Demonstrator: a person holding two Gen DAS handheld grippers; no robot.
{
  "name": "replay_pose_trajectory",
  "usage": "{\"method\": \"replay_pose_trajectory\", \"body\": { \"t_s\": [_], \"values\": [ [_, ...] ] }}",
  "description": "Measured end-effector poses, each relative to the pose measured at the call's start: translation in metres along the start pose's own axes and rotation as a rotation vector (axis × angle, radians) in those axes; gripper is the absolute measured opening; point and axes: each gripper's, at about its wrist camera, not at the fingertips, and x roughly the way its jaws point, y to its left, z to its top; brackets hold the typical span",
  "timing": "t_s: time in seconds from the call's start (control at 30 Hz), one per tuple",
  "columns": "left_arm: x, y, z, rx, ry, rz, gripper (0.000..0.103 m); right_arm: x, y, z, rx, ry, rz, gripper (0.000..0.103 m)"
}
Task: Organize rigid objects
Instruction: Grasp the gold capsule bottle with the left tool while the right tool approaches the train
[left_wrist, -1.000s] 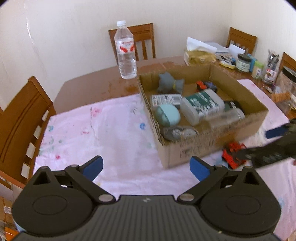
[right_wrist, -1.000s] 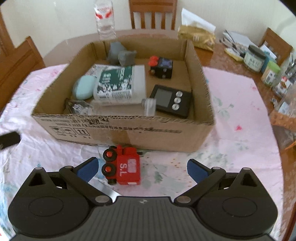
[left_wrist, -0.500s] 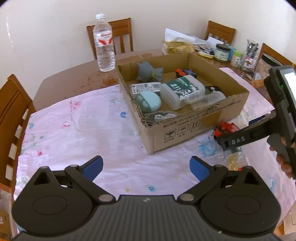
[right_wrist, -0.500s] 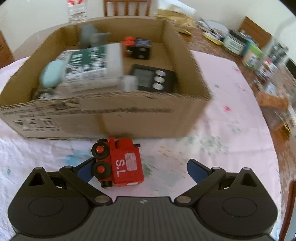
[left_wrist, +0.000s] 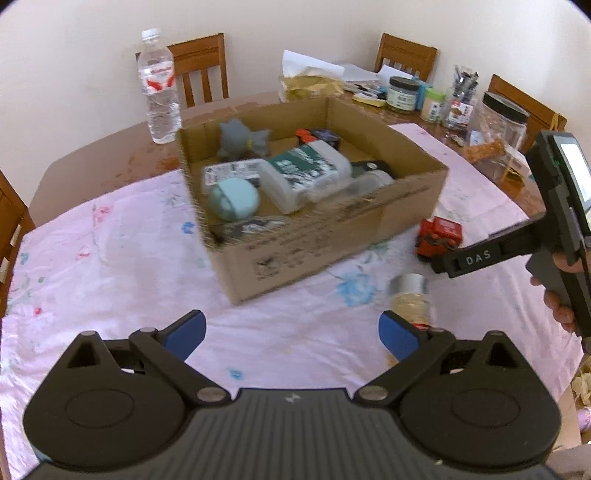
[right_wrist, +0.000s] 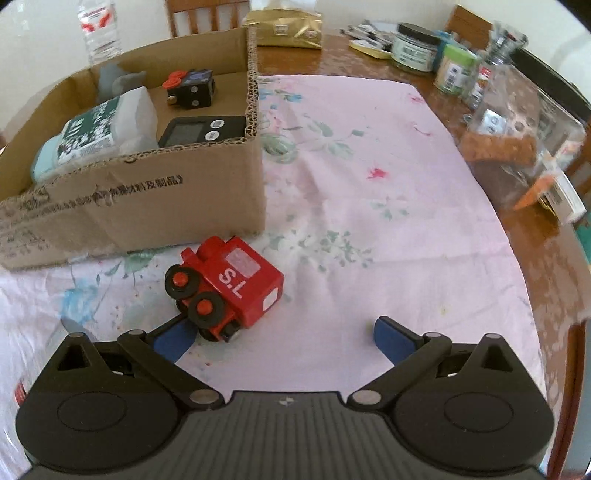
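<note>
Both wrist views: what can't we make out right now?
- Small jar, left wrist view: motion-blurred, its base behind the left gripper finger; label unreadable.
- Red toy train, right wrist view: its near end sits behind the right gripper left pad; contact unclear.
- Cardboard box, right wrist view: left part cut off by the frame edge; front row of contents hidden by its wall.

box front wall (left_wrist: 314, 240) is smearing, its print unreadable | small jar (left_wrist: 409, 297) on the tabletop is blurring, possibly lying on its side, right tong pad (left_wrist: 397, 334) covering its lower end | toy train (right_wrist: 225, 288) is hiding part of left pad (right_wrist: 173, 339) | water bottle (right_wrist: 98, 26) is being cut by top edge
</note>
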Motion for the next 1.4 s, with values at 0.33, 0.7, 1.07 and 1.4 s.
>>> {"method": "replay_pose_trajectory", "body": {
  "t_s": [0.33, 0.7, 1.07, 1.4],
  "values": [
    [0.012, -0.063, -0.020, -0.034, 0.113, -0.006, 0.100, -0.003, -0.014, -0.006, -0.172, -0.041, 0.096, 0.103],
    [0.025, -0.065, -0.041, -0.140, 0.183, 0.166, 0.100, -0.004, -0.023, -0.011, -0.276, -0.084, 0.161, 0.103],
    [0.037, -0.047, -0.030, -0.193, 0.153, 0.268, 0.100, -0.002, -0.029, -0.015, -0.338, -0.085, 0.198, 0.103],
    [0.039, -0.082, -0.044, -0.186, 0.144, 0.137, 0.102, -0.004, -0.035, -0.019, -0.416, -0.096, 0.248, 0.103]
  ]
}}
